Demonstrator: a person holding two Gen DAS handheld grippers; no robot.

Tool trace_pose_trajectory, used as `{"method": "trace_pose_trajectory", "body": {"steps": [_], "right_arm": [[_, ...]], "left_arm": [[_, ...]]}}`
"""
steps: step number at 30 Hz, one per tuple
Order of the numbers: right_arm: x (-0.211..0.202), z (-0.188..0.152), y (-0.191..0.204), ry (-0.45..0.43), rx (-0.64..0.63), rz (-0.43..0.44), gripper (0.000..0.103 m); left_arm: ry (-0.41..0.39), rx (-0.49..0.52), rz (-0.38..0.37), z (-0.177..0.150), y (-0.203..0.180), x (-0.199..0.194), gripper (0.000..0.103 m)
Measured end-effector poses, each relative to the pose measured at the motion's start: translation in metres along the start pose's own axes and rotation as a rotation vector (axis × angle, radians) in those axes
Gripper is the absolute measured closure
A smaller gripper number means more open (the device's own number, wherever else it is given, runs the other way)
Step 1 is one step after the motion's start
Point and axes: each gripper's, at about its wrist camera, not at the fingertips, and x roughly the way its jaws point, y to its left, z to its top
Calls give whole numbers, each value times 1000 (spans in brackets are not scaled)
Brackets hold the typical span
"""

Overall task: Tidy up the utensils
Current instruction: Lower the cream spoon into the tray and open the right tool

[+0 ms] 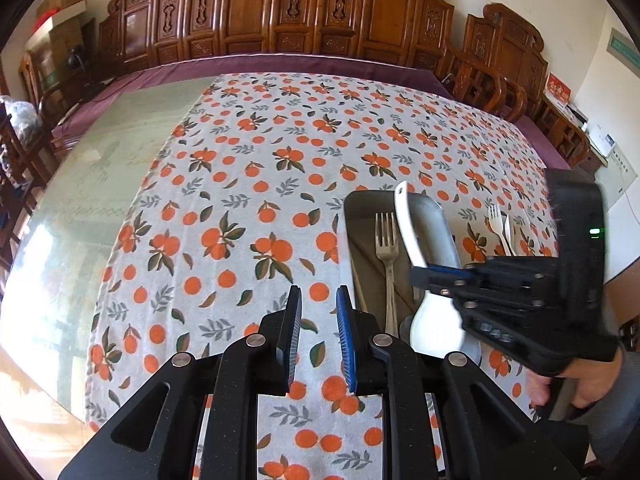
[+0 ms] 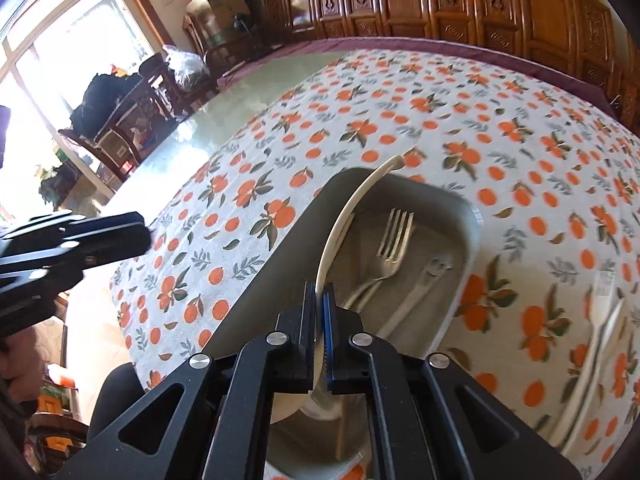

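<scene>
Now the right gripper (image 2: pixel 319 292) is clamped tight on a white spoon (image 1: pixel 408 224), holding it over the grey tray (image 2: pixel 280 248), where metal forks (image 2: pixel 390 248) lie. Beside the tray, the left gripper (image 1: pixel 318 300) hangs over the tablecloth (image 1: pixel 240 200), jaws slightly parted and empty. White plastic cutlery (image 1: pixel 500 224) lies past the tray.

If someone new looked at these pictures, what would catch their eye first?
Probably the white spoon, clamped in the right gripper and slanting over the grey tray, where a metal fork already lies. Next, the orange-print tablecloth covering most of the table, with the left gripper empty above it.
</scene>
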Motion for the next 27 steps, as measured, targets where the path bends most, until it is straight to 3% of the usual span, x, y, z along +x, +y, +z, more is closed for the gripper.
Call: {"method": "trace_pose_trajectory", "body": {"steps": [17,25,27], "right_arm": [[29,1,-7,47,30,11,95],[-13,-4,-16,-21,20,-4,95],[-29,-7,-19,-47,13,-16,95]], "left_arm": [[-13,-17,5,-2,7,-9,85],[-22,-1,-5,3,-11,-8,80],[-25,6,-15,5,-18,-7,75]]}}
